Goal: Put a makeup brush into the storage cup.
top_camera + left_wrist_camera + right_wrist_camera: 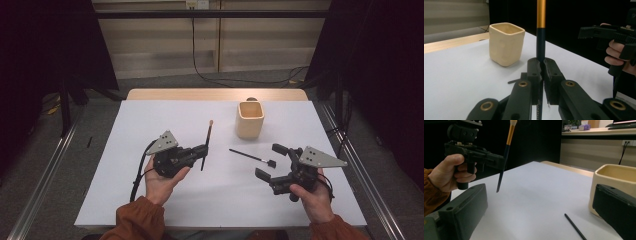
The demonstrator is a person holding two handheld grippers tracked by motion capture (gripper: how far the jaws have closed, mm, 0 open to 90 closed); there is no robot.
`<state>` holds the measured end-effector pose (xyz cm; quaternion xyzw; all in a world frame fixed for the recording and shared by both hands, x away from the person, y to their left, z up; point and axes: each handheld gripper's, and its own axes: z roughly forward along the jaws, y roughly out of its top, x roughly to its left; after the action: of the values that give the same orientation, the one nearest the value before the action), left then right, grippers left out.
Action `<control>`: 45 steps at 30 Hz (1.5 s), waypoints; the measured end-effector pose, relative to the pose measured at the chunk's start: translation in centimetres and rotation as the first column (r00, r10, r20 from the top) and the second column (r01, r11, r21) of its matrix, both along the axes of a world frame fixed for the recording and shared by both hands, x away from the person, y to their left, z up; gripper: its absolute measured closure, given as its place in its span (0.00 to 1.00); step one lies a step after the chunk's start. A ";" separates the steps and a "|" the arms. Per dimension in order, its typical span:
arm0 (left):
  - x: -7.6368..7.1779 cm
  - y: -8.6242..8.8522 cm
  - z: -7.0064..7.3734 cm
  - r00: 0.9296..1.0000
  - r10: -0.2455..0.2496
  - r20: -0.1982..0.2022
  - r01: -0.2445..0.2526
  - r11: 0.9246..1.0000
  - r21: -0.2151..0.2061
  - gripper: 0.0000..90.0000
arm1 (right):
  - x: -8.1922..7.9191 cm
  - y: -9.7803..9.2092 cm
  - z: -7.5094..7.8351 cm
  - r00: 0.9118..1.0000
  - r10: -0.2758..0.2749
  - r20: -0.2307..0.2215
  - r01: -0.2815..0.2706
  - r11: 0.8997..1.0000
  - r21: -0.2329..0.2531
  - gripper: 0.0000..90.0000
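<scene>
My left gripper (203, 151) is shut on a dark-handled brush (207, 142) with a gold ferrule and pale tip, held off the white table and pointing away from me. In the left gripper view the brush (540, 35) rises straight from the closed jaws. A second thin black brush (251, 156) lies flat on the table, its head end between the jaws of my open right gripper (268, 161). A cream square cup (249, 119) stands upright beyond both. The right gripper view has that lying brush (575, 226) between its wide jaws and the cup (612, 176) at right.
The white table top (150, 120) is bare around the tools, with a wooden strip (215, 94) along its far edge. Metal rails (45, 175) run along the floor on both sides. Dark curtains hang at left and right, and cables lie on the floor behind.
</scene>
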<state>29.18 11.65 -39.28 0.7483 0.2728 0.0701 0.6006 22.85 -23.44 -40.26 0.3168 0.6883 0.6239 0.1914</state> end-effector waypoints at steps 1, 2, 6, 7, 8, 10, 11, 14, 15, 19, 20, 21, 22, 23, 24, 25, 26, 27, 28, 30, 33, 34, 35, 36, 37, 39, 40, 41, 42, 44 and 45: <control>0.0 -0.2 0.0 1.000 -0.005 -0.002 0.005 1.000 -0.010 0.94 | 0.2 0.2 0.2 1.000 0.003 -0.002 -0.003 1.000 0.007 0.00; 0.0 -0.2 0.0 1.000 -0.009 -0.001 0.009 1.000 -0.007 0.94 | 0.3 0.3 0.3 1.000 0.011 -0.004 -0.011 1.000 0.013 0.00; -0.3 -0.7 0.1 1.000 -0.017 0.007 0.017 1.000 -0.002 0.94 | 0.8 1.3 1.1 0.997 0.072 -0.008 -0.072 0.997 0.003 0.00; -0.3 -0.7 0.1 1.000 -0.017 0.007 0.017 1.000 -0.005 0.94 | 0.9 1.6 1.3 0.997 0.076 -0.005 -0.076 0.997 0.003 0.00; -0.3 -0.7 0.1 1.000 -0.016 0.006 0.016 1.000 -0.004 0.94 | 1.0 1.9 1.5 0.996 0.086 -0.009 -0.086 0.996 0.004 0.00; -0.2 -0.8 0.1 1.000 -0.019 0.005 0.019 1.000 -0.003 0.94 | 1.2 2.5 1.7 0.995 0.097 -0.002 -0.097 0.995 0.003 0.00; -0.2 -0.9 0.1 1.000 -0.019 0.004 0.019 1.000 -0.005 0.94 | 1.3 2.8 1.9 0.995 0.102 0.002 -0.102 0.995 0.001 0.00; -0.1 -1.3 0.1 1.000 -0.021 -0.004 0.021 1.000 -0.012 0.94 | 1.8 3.5 2.4 0.996 0.088 0.015 -0.088 0.996 0.009 0.00; 0.0 -1.6 0.2 1.000 -0.023 -0.006 0.023 1.000 -0.015 0.94 | 2.0 3.7 2.6 0.996 0.094 0.008 -0.094 0.995 0.018 0.00; 0.0 -2.3 0.6 0.999 -0.035 0.006 0.035 0.999 -0.017 0.94 | 2.9 4.7 3.7 0.992 0.124 0.012 -0.124 0.992 0.022 0.00; 0.0 -2.4 0.6 0.999 -0.041 0.003 0.041 0.999 -0.016 0.94 | 3.0 4.8 3.8 0.991 0.132 0.016 -0.132 0.991 0.026 0.00; 0.0 -2.6 0.5 0.999 -0.043 0.000 0.043 0.999 -0.015 0.94 | 3.2 4.9 3.8 0.991 0.134 0.019 -0.135 0.991 0.026 0.01; 0.0 -2.7 0.5 0.999 -0.050 0.005 0.050 0.999 -0.006 0.94 | 3.4 5.1 3.8 0.990 0.141 0.021 -0.142 0.990 0.026 0.01; 0.0 -2.8 0.4 0.999 -0.048 0.004 0.048 0.999 -0.008 0.94 | 3.5 5.2 3.8 0.990 0.141 0.022 -0.141 0.990 0.024 0.01; 0.0 -3.0 0.3 0.999 -0.049 0.004 0.049 0.999 -0.009 0.94 | 3.5 5.4 3.7 0.989 0.147 0.018 -0.147 0.989 0.025 0.01; -0.1 -3.0 0.2 0.999 -0.052 0.005 0.053 0.999 -0.010 0.94 | 3.6 5.6 3.6 0.988 0.153 0.011 -0.153 0.988 0.022 0.00; -0.1 -3.1 0.1 0.998 -0.055 0.001 0.055 0.998 -0.014 0.94 | 3.7 5.8 3.5 0.987 0.159 0.002 -0.159 0.987 0.015 0.00; -0.2 -3.2 0.0 0.998 -0.056 0.000 0.056 0.998 -0.010 0.94 | 3.8 5.9 3.4 0.986 0.164 -0.001 -0.164 0.986 0.015 0.00; -0.2 -3.3 -0.1 0.998 -0.059 -0.001 0.059 0.998 -0.005 0.94 | 3.9 6.0 3.4 0.986 0.167 -0.001 -0.167 0.986 0.020 0.00; -0.3 -3.5 -0.3 0.998 -0.068 -0.005 0.068 0.998 -0.005 0.94 | 4.1 6.1 3.5 0.986 0.168 0.001 -0.168 0.986 0.011 0.02; -0.4 -3.8 -0.5 0.998 -0.069 -0.007 0.069 0.998 -0.003 0.94 | 4.6 6.3 3.8 0.984 0.177 0.000 -0.177 0.984 0.014 0.08; -0.4 -3.8 -0.6 0.998 -0.065 -0.002 0.065 0.998 0.001 0.94 | 4.7 6.4 4.0 0.983 0.182 0.009 -0.182 0.983 0.016 0.11; -0.5 -3.9 -0.6 0.998 -0.066 -0.003 0.066 0.998 -0.001 0.94 | 4.8 6.5 4.1 0.983 0.182 0.018 -0.183 0.983 0.015 0.13; -0.5 -4.0 -0.7 0.998 -0.067 -0.006 0.067 0.998 -0.006 0.94 | 4.9 6.6 4.1 0.983 0.181 0.016 -0.182 0.983 0.012 0.15; -0.6 -4.0 -0.7 0.998 -0.058 -0.003 0.058 0.998 -0.009 0.94 | 5.0 6.7 4.1 0.983 0.182 0.014 -0.182 0.983 0.001 0.18; -0.6 -4.0 -0.8 0.998 -0.064 -0.006 0.064 0.998 -0.002 0.94 | 5.1 6.9 4.1 0.984 0.177 0.008 -0.177 0.984 -0.017 0.22; -0.6 -4.0 -0.8 0.998 -0.063 -0.006 0.063 0.998 -0.004 0.94 | 5.2 7.0 4.1 0.983 0.186 0.001 -0.186 0.983 -0.013 0.23; -0.6 -4.0 -0.8 0.998 -0.065 -0.005 0.065 0.998 -0.001 0.94 | 5.3 7.0 4.0 0.982 0.187 -0.004 -0.187 0.982 -0.005 0.25; -0.6 -4.0 -0.8 0.998 -0.063 -0.003 0.063 0.998 -0.001 0.94 | 5.4 7.0 3.9 0.982 0.189 -0.006 -0.189 0.982 -0.009 0.28; -0.7 -4.0 -0.8 0.998 -0.059 -0.001 0.059 0.998 -0.006 0.94 | 5.5 7.0 3.7 0.983 0.184 -0.007 -0.184 0.983 -0.011 0.29; -0.7 -4.0 -0.8 0.998 -0.061 -0.001 0.061 0.998 -0.007 0.94 | 5.5 6.9 3.7 0.982 0.188 -0.012 -0.188 0.982 -0.005 0.32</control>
<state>28.51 7.64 -40.05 0.7544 0.2505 0.0502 0.6047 28.38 -16.52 -36.61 0.2531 0.7181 0.6354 0.1287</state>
